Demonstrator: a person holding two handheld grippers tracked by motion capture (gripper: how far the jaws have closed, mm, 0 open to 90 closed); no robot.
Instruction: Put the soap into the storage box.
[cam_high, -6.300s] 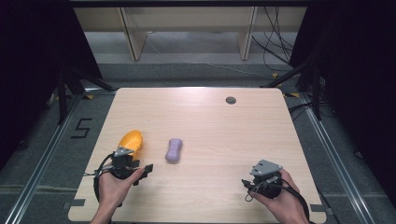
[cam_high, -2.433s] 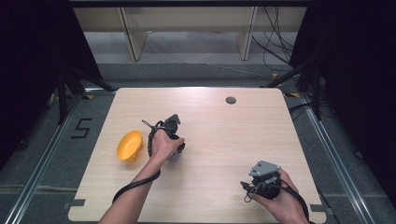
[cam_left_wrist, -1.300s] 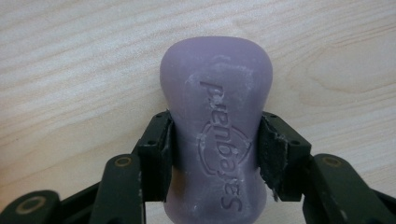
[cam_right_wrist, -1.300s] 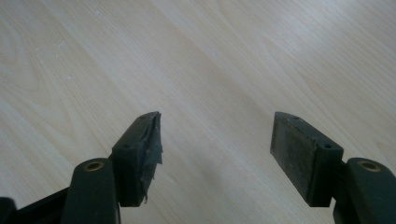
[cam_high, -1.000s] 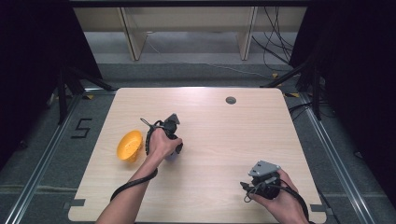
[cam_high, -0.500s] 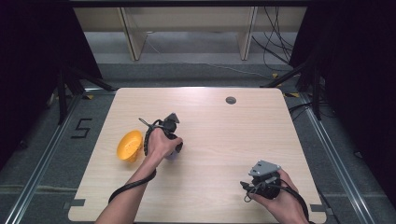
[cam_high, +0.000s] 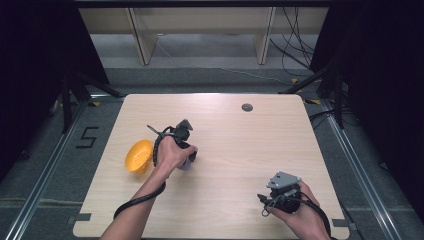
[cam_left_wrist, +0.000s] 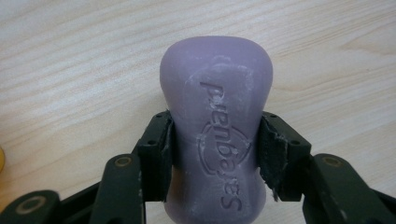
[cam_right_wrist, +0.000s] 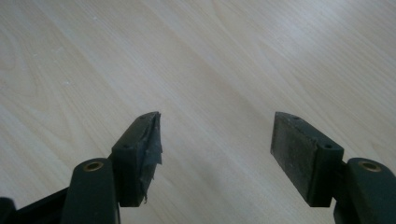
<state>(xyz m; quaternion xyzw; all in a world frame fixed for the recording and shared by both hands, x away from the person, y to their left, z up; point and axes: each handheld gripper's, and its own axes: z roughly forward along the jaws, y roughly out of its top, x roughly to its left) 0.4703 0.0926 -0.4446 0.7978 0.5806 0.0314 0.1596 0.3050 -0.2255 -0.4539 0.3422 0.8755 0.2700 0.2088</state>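
A purple bar of soap (cam_left_wrist: 217, 116) with embossed lettering lies on the wooden table (cam_left_wrist: 70, 70). My left gripper (cam_left_wrist: 215, 149) is shut on it, one black pad pressed to each side of its narrow waist. In the high view the left gripper (cam_high: 187, 156) points down at the soap (cam_high: 185, 164) left of the table's middle. An orange bowl (cam_high: 138, 156) lies just left of that hand. My right gripper (cam_high: 280, 196) rests near the front right edge. Its jaws stand open over bare wood in the right gripper view (cam_right_wrist: 217, 144).
A small dark round hole (cam_high: 247, 107) sits near the table's (cam_high: 280, 140) far edge. A cable trails from the left gripper along the forearm. Dark floor, metal rails and shelf legs surround the table.
Since the earliest frame my left hand has gone from the front left edge to the soap and closed on it. Over the last second nothing has visibly moved.
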